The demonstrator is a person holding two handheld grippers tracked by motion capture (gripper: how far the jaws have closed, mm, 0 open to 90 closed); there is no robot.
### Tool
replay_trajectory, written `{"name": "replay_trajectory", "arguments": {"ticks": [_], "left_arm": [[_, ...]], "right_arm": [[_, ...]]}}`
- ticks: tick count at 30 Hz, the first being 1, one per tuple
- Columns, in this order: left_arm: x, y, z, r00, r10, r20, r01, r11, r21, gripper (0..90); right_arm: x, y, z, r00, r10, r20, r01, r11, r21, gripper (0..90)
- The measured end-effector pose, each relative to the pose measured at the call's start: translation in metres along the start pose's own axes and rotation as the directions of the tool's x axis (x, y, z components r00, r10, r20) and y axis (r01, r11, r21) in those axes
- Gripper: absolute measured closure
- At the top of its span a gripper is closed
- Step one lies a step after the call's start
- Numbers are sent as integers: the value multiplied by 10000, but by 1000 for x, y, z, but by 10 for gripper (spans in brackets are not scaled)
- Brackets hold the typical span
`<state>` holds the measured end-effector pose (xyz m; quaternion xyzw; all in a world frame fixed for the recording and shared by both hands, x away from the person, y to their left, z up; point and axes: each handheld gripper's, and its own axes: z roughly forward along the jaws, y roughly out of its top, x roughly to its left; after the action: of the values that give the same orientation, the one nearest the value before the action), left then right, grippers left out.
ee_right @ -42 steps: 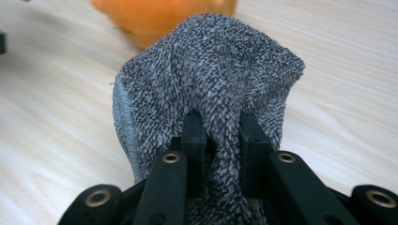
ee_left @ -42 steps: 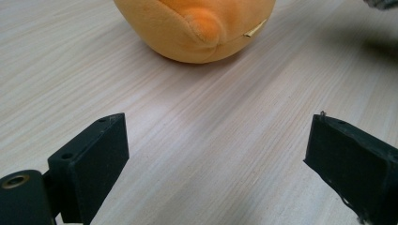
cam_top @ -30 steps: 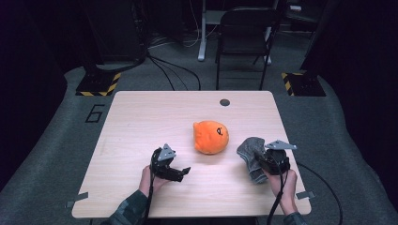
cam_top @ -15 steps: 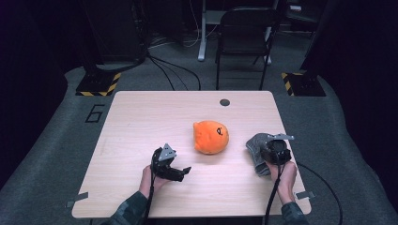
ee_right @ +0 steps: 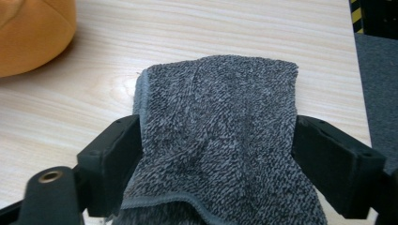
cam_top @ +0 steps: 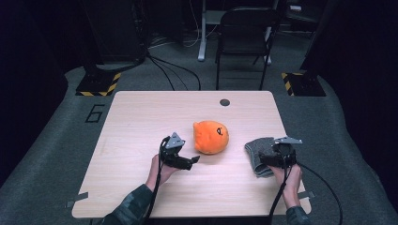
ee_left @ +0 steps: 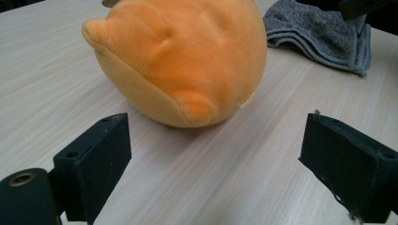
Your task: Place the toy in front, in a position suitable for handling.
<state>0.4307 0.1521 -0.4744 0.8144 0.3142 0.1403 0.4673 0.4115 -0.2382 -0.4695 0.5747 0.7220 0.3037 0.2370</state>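
Observation:
An orange plush toy (cam_top: 210, 137) with a small face sits in the middle of the wooden table (cam_top: 141, 117). My left gripper (cam_top: 193, 161) lies just to its left, low over the table, jaws open toward the plush toy (ee_left: 183, 56) with nothing between them. A folded grey towel (cam_top: 257, 149) rests on the table to the plush's right. My right gripper (cam_top: 264, 159) sits at its near end; its jaws have just been opening and stand on either side of the towel (ee_right: 220, 93), which lies slack between them.
A small dark disc (cam_top: 225, 102) lies near the table's far edge. A folding chair (cam_top: 244, 42) and cables stand on the floor beyond. The table's right edge runs close to the towel, with grey floor (ee_right: 375, 70) past it.
The right gripper's jaws have opened and the bunched towel has settled flatter on the table. The left gripper has moved a little closer to the plush toy.

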Motion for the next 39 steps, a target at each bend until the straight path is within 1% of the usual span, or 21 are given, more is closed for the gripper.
{"name": "replay_trajectory", "arguments": {"ticks": [3, 5, 12, 13, 16, 19, 21, 22, 24, 26, 28, 29, 30, 31, 32, 34, 35, 36, 37, 38, 39], "left_arm": [[5, 7, 5, 9999, -93, 63, 92, 9999, 84, 53], [9, 12, 8, 9999, -142, 36, 142, 9999, 75, 34], [17, 27, 25, 9993, -341, 137, 339, 9994, 104, 4], [17, 29, 28, 9996, -265, 79, 265, 9996, 53, 4], [15, 35, 37, 9994, -225, 250, 221, 9996, 156, 4], [11, 41, 48, 9998, 48, 207, -54, 9996, 270, 4], [10, 42, 50, 9995, 55, 308, -66, 9993, 364, 8], [10, 42, 53, 9995, 166, 250, -175, 9992, 370, 79], [9, 41, 57, 9996, 286, -37, -283, 9980, 567, 98], [10, 41, 59, 9989, 314, -348, -294, 9980, 563, 167], [11, 40, 60, 9989, 279, -382, -254, 9977, 635, 279], [11, 39, 61, 9986, 289, -439, -261, 9976, 637, 279], [10, 38, 61, 9984, 357, -435, -329, 9974, 636, 317], [10, 38, 61, 9982, 426, -411, -393, 9963, 770, 428], [11, 36, 62, 9978, 460, -483, -426, 9967, 695, 479], [12, 35, 62, 9977, 566, -361, -537, 9956, 768, 587], [12, 33, 62, 9979, 555, -322, -536, 9970, 563, 639], [12, 33, 62, 9979, 555, -322, -536, 9970, 563, 677], [11, 32, 62, 9981, 529, -321, -513, 9974, 504, 677], [10, 31, 61, 9972, 647, -365, -638, 9976, 252, 723], [10, 31, 61, 9972, 647, -365, -638, 9976, 252, 738]], "right_arm": [[2, -1, -2, 9997, -76, -228, 77, 10000, 46, 132], [4, -3, -5, 9985, -183, -511, 187, 9998, 90, 81], [5, -10, -12, 9978, -337, -575, 350, 9991, 218, 62], [5, -11, -13, 9984, -212, -523, 228, 9993, 288, 62], [2, -14, -16, 9986, -158, -500, 171, 9996, 241, 64], [2, -17, -19, 9988, -58, -478, 72, 9995, 301, 68], [1, -18, -20, 9986, -174, -500, 185, 9996, 217, 69], [1, -19, -21, 9988, -157, -471, 168, 9996, 227, 72], [1, -20, -22, 9989, -132, -451, 143, 9996, 242, 73], [0, -22, -24, 9987, -153, -492, 164, 9996, 218, 74], [-1, -23, -25, 9987, -160, -492, 171, 9996, 230, 77], [-1, -23, -25, 9987, -120, -492, 132, 9996, 240, 78], [-1, -24, -25, 9988, -114, -473, 126, 9996, 251, 79], [-1, -24, -26, 9989, -86, -462, 99, 9996, 276, 81], [-1, -24, -26, 9990, -39, -455, 53, 9996, 294, 83], [-1, -24, -26, 9988, -74, -486, 86, 9996, 256, 84], [-1, -24, -26, 9986, -107, -510, 119, 9997, 228, 86], [-1, -24, -26, 9986, -107, -510, 119, 9997, 228, 86], [-1, -24, -26, 9986, -101, -515, 114, 9997, 235, 87], [0, -24, -26, 9986, -113, -514, 126, 9996, 244, 89], [0, -24, -26, 9986, -117, -514, 130, 9996, 240, 89]]}}
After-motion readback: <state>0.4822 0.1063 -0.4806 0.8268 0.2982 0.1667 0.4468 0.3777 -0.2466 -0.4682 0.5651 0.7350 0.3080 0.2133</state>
